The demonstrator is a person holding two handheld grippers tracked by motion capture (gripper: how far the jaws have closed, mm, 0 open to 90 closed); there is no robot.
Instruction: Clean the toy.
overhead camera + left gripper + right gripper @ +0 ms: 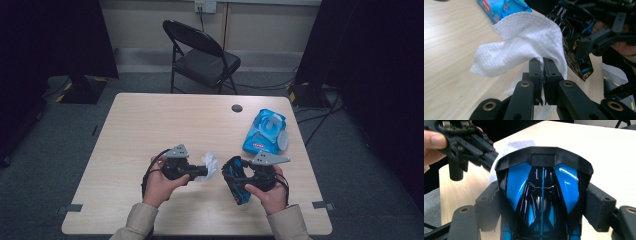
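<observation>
Left gripper [543, 65] is clenched on a white wipe [524, 42], its jaws pinching one edge so the sheet billows out ahead of them. Your right gripper [543, 202] clamps a blue-and-black toy car [542, 192] by its flanks, pads pressed to both sides. In the high view the car [236, 179] sits at lower centre-right of the frame, held above the tabletop [150, 125], with the wipe [210, 165] just to its left and the blue wipe pack [265, 132] lying open up and to the right.

The step looks like wiping the car. To do it well, keep your right hand steady and tilt the car so the surface you want faces the wipe. Bring the loose, bulging part of the sheet onto the shell rather than the hard jaw tips, which could scratch the glossy paint. Stroke along the body lengthwise with light pressure; pushing hard could slip the car out of the pads. The pinch is near one edge only, so a snag on the spoiler or wheels may pull the wipe free.
</observation>
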